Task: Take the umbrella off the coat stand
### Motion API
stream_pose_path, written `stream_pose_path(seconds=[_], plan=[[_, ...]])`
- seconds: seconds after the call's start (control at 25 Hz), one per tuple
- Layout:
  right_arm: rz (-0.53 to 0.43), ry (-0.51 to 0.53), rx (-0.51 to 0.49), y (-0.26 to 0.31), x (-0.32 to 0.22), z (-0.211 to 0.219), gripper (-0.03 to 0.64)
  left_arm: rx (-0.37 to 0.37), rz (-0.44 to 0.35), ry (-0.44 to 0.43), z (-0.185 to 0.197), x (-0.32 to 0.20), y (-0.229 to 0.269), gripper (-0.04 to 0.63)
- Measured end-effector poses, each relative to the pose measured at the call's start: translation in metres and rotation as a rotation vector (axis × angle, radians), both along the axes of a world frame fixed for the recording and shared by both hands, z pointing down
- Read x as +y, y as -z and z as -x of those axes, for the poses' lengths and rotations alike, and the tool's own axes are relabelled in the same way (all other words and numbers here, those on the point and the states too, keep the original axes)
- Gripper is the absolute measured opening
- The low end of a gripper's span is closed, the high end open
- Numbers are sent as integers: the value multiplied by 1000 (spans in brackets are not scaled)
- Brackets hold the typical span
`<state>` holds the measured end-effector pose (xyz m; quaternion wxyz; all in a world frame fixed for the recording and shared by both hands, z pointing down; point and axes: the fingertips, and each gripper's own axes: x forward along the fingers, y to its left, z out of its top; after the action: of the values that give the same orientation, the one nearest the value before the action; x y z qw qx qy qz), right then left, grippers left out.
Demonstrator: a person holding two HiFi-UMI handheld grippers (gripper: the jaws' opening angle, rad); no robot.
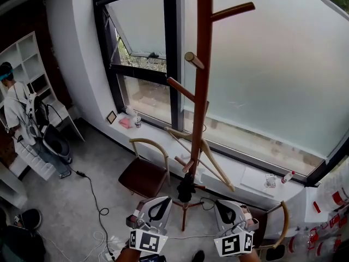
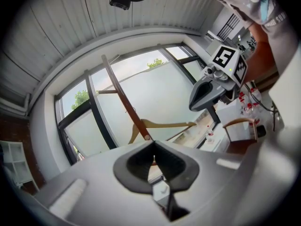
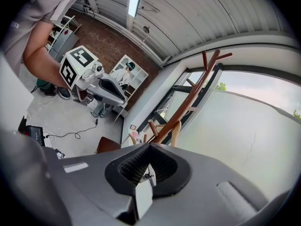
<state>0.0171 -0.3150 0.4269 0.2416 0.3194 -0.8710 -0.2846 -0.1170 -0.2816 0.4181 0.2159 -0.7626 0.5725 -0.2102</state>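
Head view: black umbrella (image 1: 186, 188), hard to make out, hanging low on the coat stand (image 1: 202, 81); left gripper (image 1: 157, 203) and right gripper (image 1: 227, 205) cut off below.
Left gripper view: jaws together, empty; umbrella hidden.
Right gripper view: jaws closed, empty; umbrella hidden.

The head view looks steeply down from above onto the tall reddish-brown wooden coat stand (image 1: 202, 91) by the frosted glass window (image 1: 272, 75). The left gripper (image 1: 158, 203) and right gripper (image 1: 226, 206) sit near its bottom edge. Each gripper view looks along its own jaws toward the window, and both take in that stand and the opposite gripper.
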Motion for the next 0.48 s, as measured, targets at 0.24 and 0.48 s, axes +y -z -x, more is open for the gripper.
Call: stream_pose_path(seconds=[0.24, 0.48], plan=[[17, 46, 6, -9, -13, 0, 3, 17, 34, 41, -4, -21, -14, 2], [23, 60, 5, -19, -23, 0, 3, 53, 60, 67, -1, -38, -32, 3]])
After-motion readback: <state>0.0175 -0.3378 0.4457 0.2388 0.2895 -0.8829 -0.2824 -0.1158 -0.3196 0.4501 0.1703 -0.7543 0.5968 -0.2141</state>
